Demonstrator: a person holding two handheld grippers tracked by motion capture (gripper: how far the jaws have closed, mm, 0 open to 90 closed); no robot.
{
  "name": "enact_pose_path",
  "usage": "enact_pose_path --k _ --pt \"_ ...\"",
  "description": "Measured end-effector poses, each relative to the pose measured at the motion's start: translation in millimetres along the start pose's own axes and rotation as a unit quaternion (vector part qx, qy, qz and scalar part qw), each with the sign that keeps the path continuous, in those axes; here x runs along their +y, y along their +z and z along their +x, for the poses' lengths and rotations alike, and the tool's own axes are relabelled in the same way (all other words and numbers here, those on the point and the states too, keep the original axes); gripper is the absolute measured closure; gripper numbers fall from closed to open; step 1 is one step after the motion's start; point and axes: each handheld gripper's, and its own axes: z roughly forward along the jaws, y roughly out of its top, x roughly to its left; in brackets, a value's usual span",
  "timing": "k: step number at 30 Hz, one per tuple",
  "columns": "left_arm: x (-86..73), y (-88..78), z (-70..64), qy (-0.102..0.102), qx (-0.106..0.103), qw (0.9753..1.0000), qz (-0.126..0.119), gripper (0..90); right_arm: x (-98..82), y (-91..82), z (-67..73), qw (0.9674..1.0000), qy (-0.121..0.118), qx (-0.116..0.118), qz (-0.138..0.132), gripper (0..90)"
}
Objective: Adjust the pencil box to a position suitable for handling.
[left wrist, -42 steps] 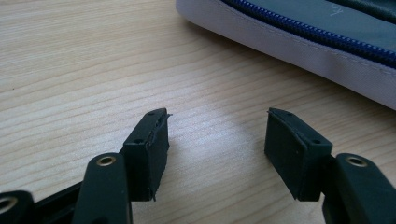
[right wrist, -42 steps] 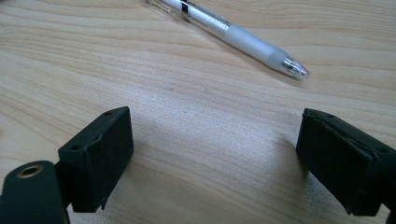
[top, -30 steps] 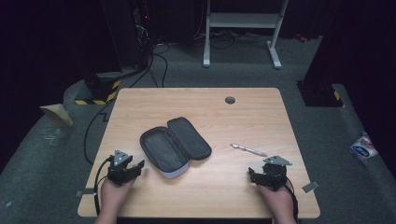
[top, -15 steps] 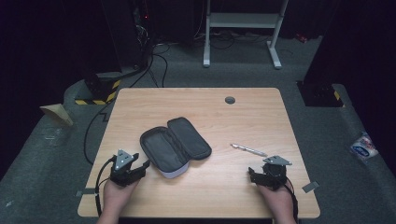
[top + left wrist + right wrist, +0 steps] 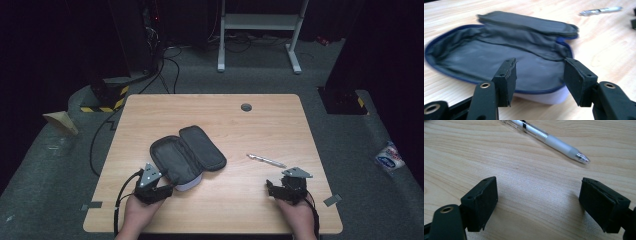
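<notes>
We hold the left hand-held gripper (image 5: 539,75) with its jaws apart and nothing between the pads, right at the near edge of the open dark grey fabric pencil case with blue piping (image 5: 186,157). The case lies unzipped on the left-centre of the light wooden worktop (image 5: 270,120), its lid half folded back beside the base. Its dark lining is bare as far as we can see; the fold under the lid is hidden from us.

The right hand-held gripper (image 5: 539,202) also stands open and empty, low over the worktop, with the translucent silver-grey ballpoint pen (image 5: 549,141) just beyond its jaws. In the high view the pen (image 5: 266,160) lies well apart from the case, to its right.

Risks we judge from here:
- The soft near wall may fold or slide under the left pads, so the case shifts or flips shut.
- Closing on the lining alone may lift the fabric, not the case.
- The smooth round pen may roll away or slip if the right jaws close off-centre.
</notes>
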Motion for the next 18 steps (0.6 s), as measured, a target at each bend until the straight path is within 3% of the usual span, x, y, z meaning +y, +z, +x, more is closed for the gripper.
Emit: enact_pose_path --k 5,7,11,15,18 --pt "0.7 5.5 -11.2 0.007 -0.019 0.9998 0.004 45.0 -0.1 0.0 0.1 1.0 0.0 0.0 0.0 15.5" --pt "-0.1 9.8 -16.6 0.021 -0.02 0.9995 0.014 45.6 -0.1 -0.1 0.2 1.0 -0.001 0.0 0.0 15.5" --pt "-1.5 16.6 -21.5 0.016 -0.036 0.999 0.02 47.6 0.0 0.0 0.2 1.0 -0.001 0.001 -0.001 15.8" --pt "-4.1 25.3 -29.6 0.04 -0.032 0.9979 0.04 49.9 0.0 0.0 0.2 1.0 -0.001 0.001 -0.001 16.0" --pt "-5.9 29.9 -32.0 0.047 -0.028 0.9973 0.049 52.9 0.0 -0.1 0.3 1.0 -0.001 0.001 -0.001 16.1"
